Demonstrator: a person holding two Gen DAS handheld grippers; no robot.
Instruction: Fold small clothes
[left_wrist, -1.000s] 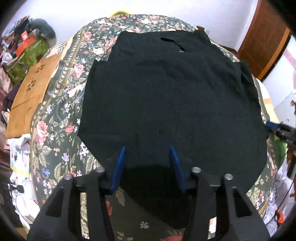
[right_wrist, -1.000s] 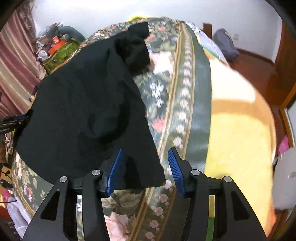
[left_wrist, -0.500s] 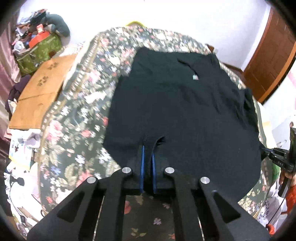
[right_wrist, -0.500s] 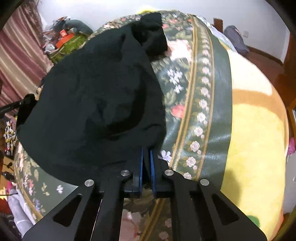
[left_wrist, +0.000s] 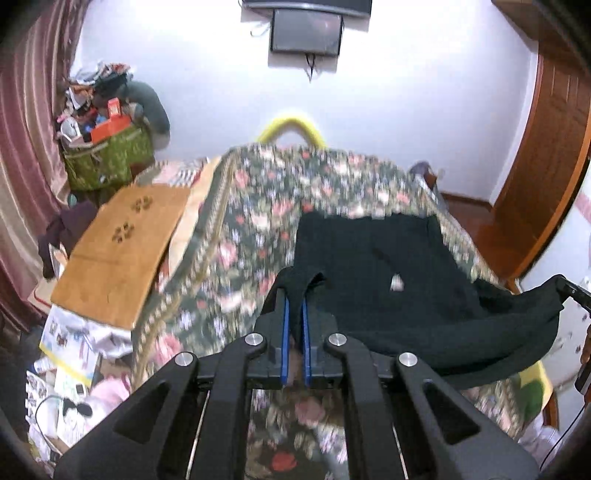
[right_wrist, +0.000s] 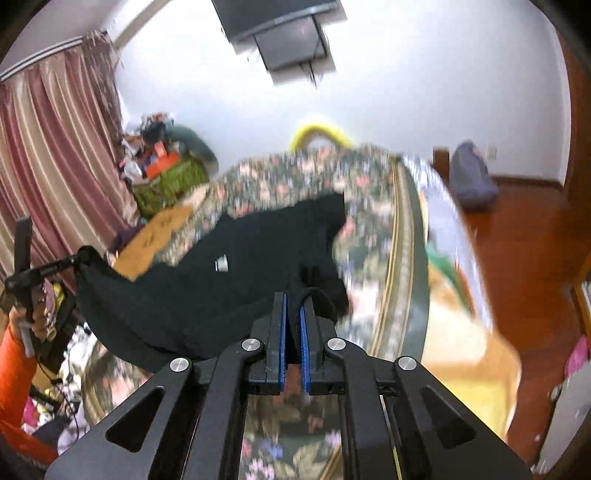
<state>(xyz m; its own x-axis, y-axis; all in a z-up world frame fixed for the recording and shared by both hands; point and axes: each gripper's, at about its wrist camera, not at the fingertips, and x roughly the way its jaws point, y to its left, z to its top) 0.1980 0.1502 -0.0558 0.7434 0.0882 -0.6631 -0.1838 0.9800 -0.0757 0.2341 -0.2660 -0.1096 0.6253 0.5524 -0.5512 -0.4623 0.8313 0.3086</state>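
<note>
A black garment (left_wrist: 388, 280) lies partly on a flowered bedspread (left_wrist: 258, 206), its near hem lifted off the bed. My left gripper (left_wrist: 294, 295) is shut on one corner of that hem, cloth pinched between the blue pads. The hem sags across to the other gripper (left_wrist: 570, 290) at the right edge of the left wrist view. In the right wrist view my right gripper (right_wrist: 293, 301) is shut on the opposite corner of the black garment (right_wrist: 236, 280). The left gripper (right_wrist: 79, 258) shows far left there, held by a hand in an orange sleeve (right_wrist: 14, 354).
A cardboard sheet (left_wrist: 122, 251) lies beside the bed on the left. A green bag full of clutter (left_wrist: 107, 155) stands in the corner by striped curtains (right_wrist: 48, 166). A yellow blanket (right_wrist: 469, 354) covers the bed's right side. A wooden door (left_wrist: 550, 173) is at right.
Both grippers went from open over the hem to shut on it. Both then rose, lifting the near edge of the garment off the bed, and the views tilted up toward the wall.
</note>
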